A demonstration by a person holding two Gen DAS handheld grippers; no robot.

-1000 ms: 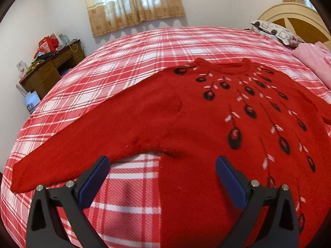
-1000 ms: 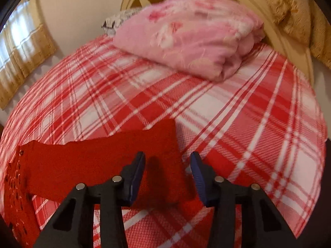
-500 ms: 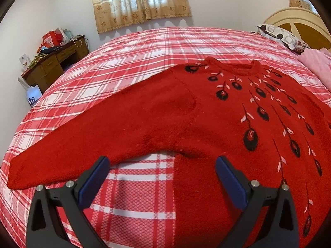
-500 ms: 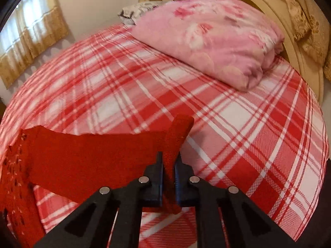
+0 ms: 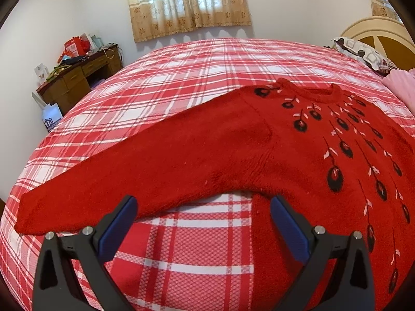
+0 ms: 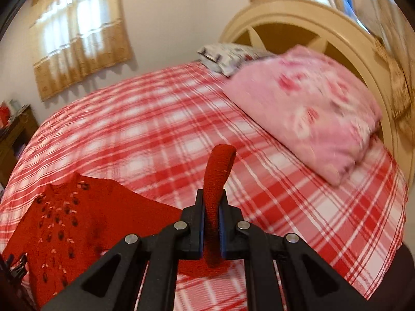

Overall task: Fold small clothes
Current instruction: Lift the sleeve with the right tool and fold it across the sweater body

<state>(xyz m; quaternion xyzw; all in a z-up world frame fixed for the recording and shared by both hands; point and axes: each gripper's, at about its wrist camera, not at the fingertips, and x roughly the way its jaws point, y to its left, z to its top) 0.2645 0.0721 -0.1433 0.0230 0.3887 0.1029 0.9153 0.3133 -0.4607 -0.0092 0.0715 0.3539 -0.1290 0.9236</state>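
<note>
Pink quilt (image 6: 306, 111) beyond sweater (image 5: 259, 155)

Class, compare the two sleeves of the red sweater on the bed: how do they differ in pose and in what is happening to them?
The far sleeve lies flat and stretched out on the plaid bedspread; the gripped sleeve is lifted, its end curling upward. The far sleeve is untouched, with the left gripper open above it; the gripped sleeve is pinched in the shut right gripper. Both are plain red knit, without the dark pattern on the sweater's front.
</note>
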